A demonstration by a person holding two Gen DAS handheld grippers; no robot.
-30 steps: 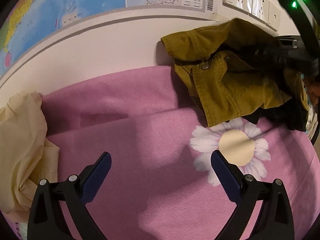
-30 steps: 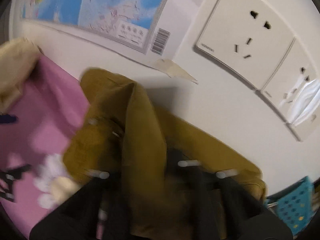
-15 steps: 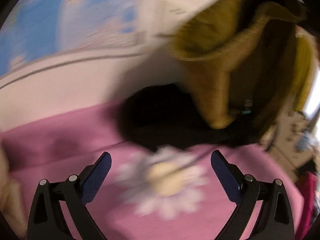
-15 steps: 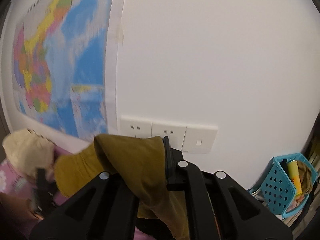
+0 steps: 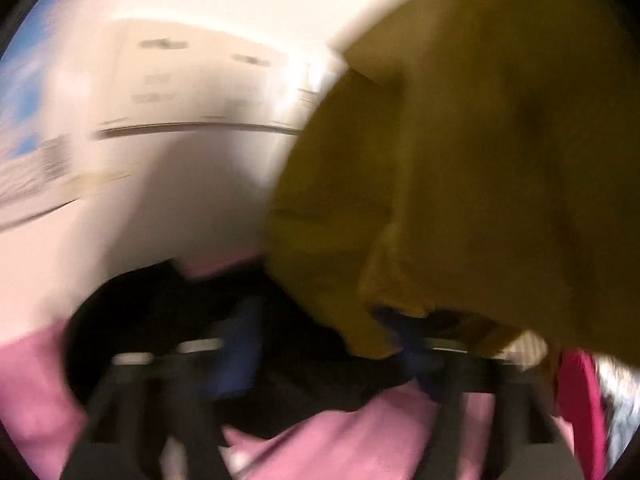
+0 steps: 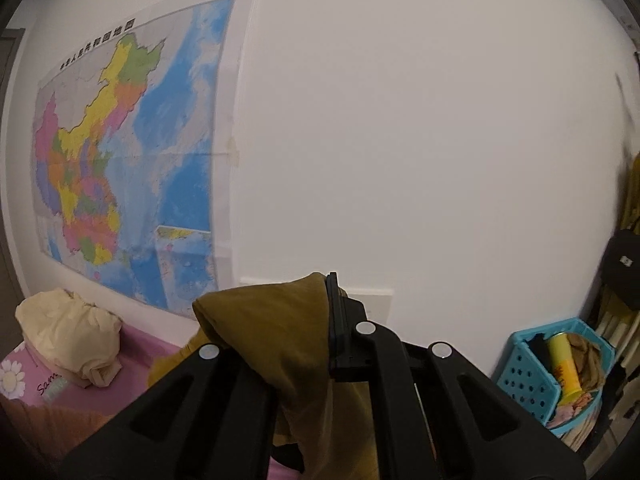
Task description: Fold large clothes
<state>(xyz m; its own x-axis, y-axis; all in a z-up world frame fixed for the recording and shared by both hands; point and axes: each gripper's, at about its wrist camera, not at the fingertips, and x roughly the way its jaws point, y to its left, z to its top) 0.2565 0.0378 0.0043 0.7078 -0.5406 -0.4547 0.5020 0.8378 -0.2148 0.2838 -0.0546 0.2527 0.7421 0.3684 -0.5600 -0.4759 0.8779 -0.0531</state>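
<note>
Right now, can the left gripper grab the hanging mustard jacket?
Probably yes. The mustard jacket hangs right in front of the left gripper, its hem between the closing fingers, nothing in the way; blur hides whether they touch it yet.

Wall map (image 6: pixel 132 152), blue basket (image 6: pixel 532 376), pink sheet (image 5: pixel 360 440)

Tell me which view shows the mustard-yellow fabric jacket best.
The right wrist view: it is sharp there, with the mustard-yellow fabric jacket bunched and clamped in the right tongs. The left wrist view shows more of its cloth, but heavily blurred.
</note>
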